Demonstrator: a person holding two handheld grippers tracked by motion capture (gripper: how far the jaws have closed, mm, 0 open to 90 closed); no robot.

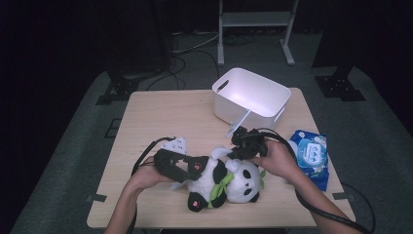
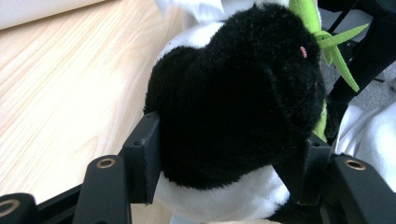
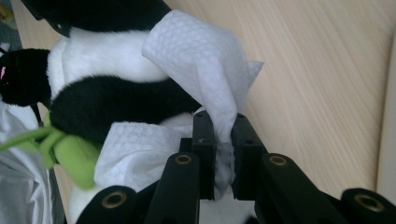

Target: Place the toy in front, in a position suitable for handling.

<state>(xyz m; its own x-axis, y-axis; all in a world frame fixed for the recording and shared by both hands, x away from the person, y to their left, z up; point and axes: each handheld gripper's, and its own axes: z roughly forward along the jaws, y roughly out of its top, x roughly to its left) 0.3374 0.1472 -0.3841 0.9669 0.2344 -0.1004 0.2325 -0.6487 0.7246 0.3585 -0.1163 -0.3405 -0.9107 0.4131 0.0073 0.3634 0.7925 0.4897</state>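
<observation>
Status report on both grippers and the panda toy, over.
Left gripper shut on black-and-white plush panda, at a black limb. Right gripper shut on white textured wipe, draped against the panda. White plastic bin and blue wipes pack stand apart.

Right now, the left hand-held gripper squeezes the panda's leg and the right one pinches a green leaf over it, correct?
Not quite. The right hand-held gripper pinches a white wipe, not a green leaf, as the right gripper view shows. The left hand-held gripper does squeeze the panda by its black leg.

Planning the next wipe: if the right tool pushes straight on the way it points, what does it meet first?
Probably the panda: the right tool is shut on the wipe, which already drapes against its body, directly ahead.
</observation>
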